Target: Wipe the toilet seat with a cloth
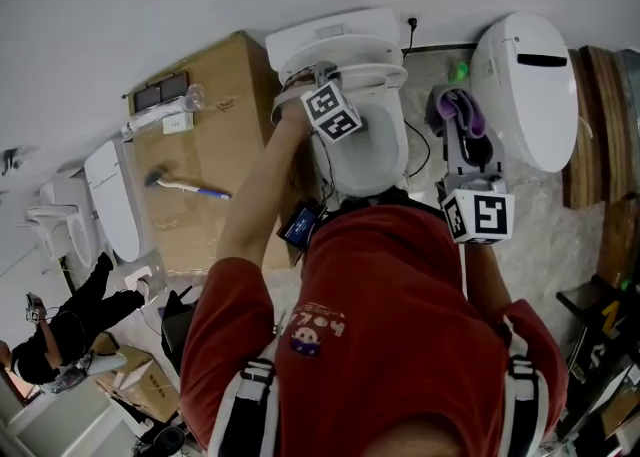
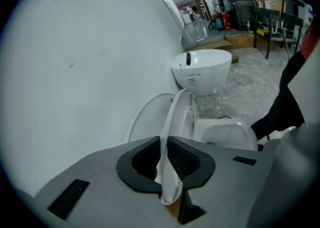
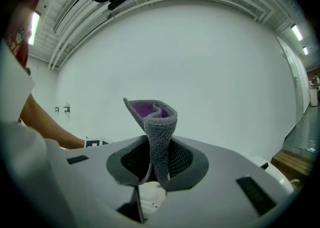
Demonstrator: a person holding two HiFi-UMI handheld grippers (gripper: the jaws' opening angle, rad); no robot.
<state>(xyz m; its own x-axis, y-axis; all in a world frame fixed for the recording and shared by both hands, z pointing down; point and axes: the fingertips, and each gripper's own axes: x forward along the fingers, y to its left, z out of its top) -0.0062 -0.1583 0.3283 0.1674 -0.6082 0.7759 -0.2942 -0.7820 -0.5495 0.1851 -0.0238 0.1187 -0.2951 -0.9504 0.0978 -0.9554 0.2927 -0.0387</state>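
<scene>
The white toilet [image 1: 362, 150] stands against the wall ahead of me. My left gripper [image 1: 318, 71] reaches over its back; in the left gripper view its jaws [image 2: 165, 145] are shut on the thin rim of the white toilet seat [image 2: 178, 114], which stands lifted off the bowl [image 2: 227, 134], with the lid [image 2: 142, 119] behind it. My right gripper [image 1: 466, 145] hangs to the right of the toilet, shut on a grey cloth with a purple inside [image 1: 458, 108]. In the right gripper view the cloth [image 3: 155, 119] sticks up folded from between the jaws [image 3: 157, 148].
A second white toilet [image 1: 525, 85] stands at the right, also in the left gripper view [image 2: 202, 70]. A cardboard box [image 1: 225, 150] with a brush [image 1: 185, 185] on it is left of the toilet. Wooden boards [image 1: 600, 125] lean at far right. A person in black [image 1: 60, 330] crouches lower left.
</scene>
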